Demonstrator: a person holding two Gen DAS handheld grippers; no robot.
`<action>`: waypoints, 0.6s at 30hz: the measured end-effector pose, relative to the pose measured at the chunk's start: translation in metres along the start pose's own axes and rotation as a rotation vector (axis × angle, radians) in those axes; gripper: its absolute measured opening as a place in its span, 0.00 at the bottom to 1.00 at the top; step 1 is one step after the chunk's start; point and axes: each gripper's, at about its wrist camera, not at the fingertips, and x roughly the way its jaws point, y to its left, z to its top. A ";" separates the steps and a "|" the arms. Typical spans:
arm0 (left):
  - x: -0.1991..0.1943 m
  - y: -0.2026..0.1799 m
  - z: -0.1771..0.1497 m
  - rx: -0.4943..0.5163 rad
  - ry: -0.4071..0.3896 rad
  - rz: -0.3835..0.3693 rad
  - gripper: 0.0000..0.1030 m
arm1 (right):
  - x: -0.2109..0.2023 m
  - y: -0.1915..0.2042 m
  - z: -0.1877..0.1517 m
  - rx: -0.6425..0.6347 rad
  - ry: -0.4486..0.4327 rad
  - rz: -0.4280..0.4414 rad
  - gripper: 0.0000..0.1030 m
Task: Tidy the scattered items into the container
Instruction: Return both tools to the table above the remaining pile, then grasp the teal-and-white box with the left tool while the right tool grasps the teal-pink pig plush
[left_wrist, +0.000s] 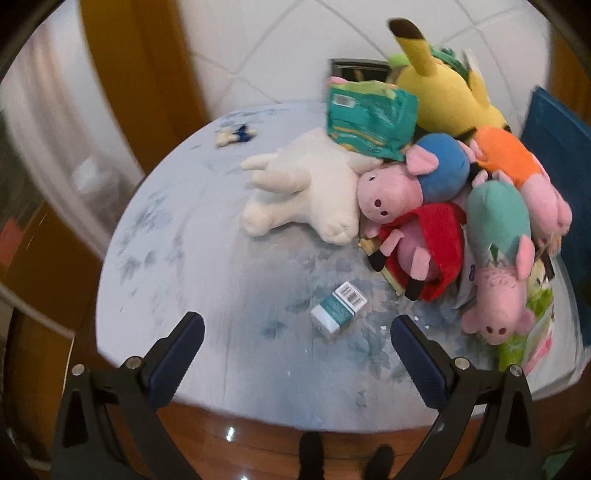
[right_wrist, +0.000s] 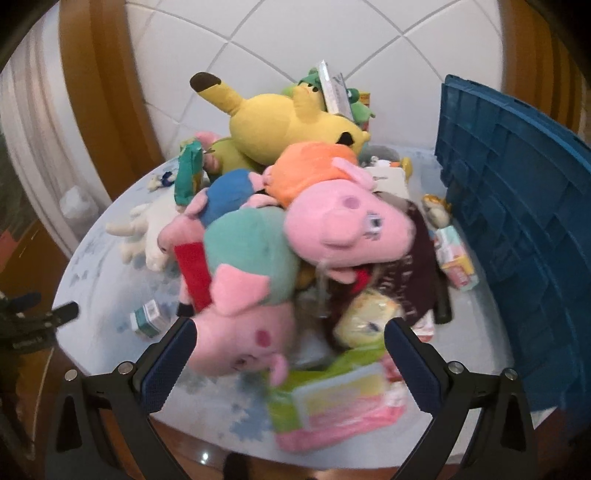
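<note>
A heap of plush toys lies on a pale blue bed sheet (left_wrist: 207, 236). In the left wrist view I see a white plush (left_wrist: 310, 192), a pink pig in red (left_wrist: 417, 240), a pig in teal (left_wrist: 495, 258), a pig in orange (left_wrist: 517, 166), a yellow plush (left_wrist: 443, 92) and a green packet (left_wrist: 365, 118). A small teal-and-white box (left_wrist: 338, 308) lies just ahead of my left gripper (left_wrist: 295, 328), which is open and empty. My right gripper (right_wrist: 290, 336) is open; the teal pig's pink head (right_wrist: 240, 339) sits between its fingers. The blue crate (right_wrist: 517, 221) stands at the right.
A green and pink packet (right_wrist: 332, 406) lies at the bed's front edge. Small boxes (right_wrist: 456, 258) and a small toy (right_wrist: 436, 210) lie beside the crate. A white quilted headboard (right_wrist: 295, 44) and wooden frame stand behind. Wooden floor shows below.
</note>
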 end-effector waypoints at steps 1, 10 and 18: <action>0.008 -0.002 0.000 0.015 0.011 -0.010 1.00 | 0.003 0.007 -0.001 0.010 -0.005 -0.003 1.00; 0.076 -0.020 -0.004 0.147 0.114 -0.101 0.90 | 0.034 0.019 -0.008 0.090 0.046 -0.060 1.00; 0.120 -0.031 -0.005 0.152 0.149 -0.134 0.90 | 0.071 0.021 -0.003 0.075 0.033 -0.061 1.00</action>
